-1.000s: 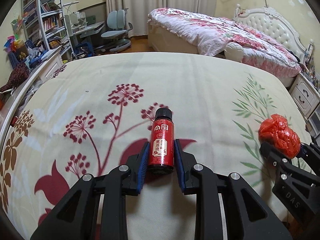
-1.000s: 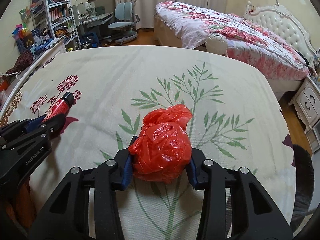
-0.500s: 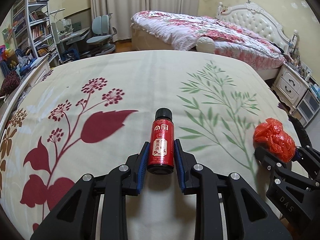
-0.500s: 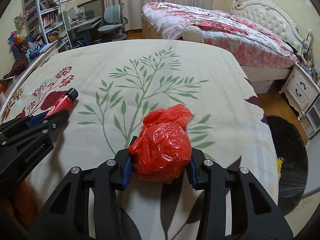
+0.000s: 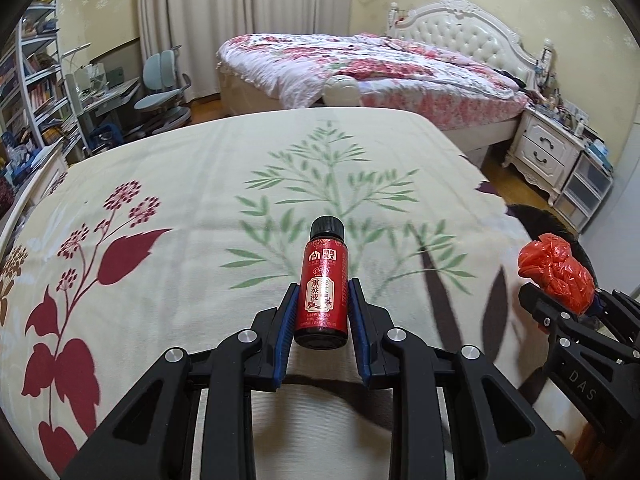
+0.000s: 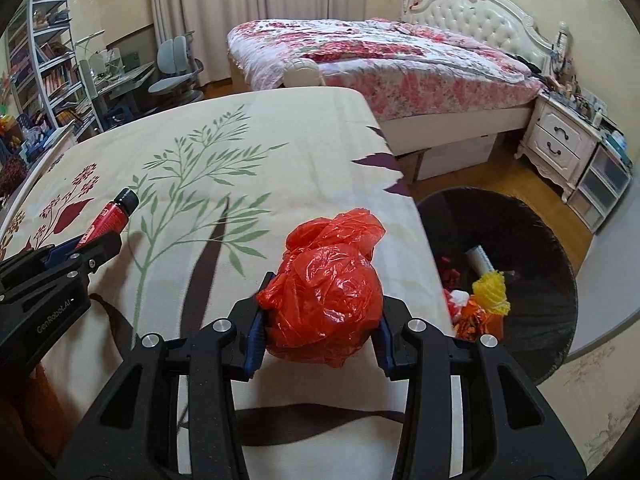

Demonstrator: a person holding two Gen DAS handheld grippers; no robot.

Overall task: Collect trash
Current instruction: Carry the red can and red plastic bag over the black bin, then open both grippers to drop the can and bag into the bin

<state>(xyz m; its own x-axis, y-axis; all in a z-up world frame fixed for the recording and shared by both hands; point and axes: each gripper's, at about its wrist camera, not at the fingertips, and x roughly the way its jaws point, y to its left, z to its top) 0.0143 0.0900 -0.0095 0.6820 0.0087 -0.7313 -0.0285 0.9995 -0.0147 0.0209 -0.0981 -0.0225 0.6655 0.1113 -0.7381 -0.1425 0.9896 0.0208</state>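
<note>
Both grippers have swung right across the bed [image 5: 200,184] | left gripper [image 5: 320,316] jaws clamp red bottle [image 5: 323,286] | right gripper [image 6: 320,320] jaws clamp crumpled red bag [image 6: 326,300] | trash bin [image 6: 560,264] now visible beside bed; drop-off near.

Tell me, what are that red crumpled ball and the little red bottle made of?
The red ball looks like thin plastic film, a bunched bag: glossy, creased, slightly see-through at its edges. The little bottle has a shiny red printed wrap and a ribbed black cap, likely plastic; whether the body is glass or plastic is unclear.
</note>
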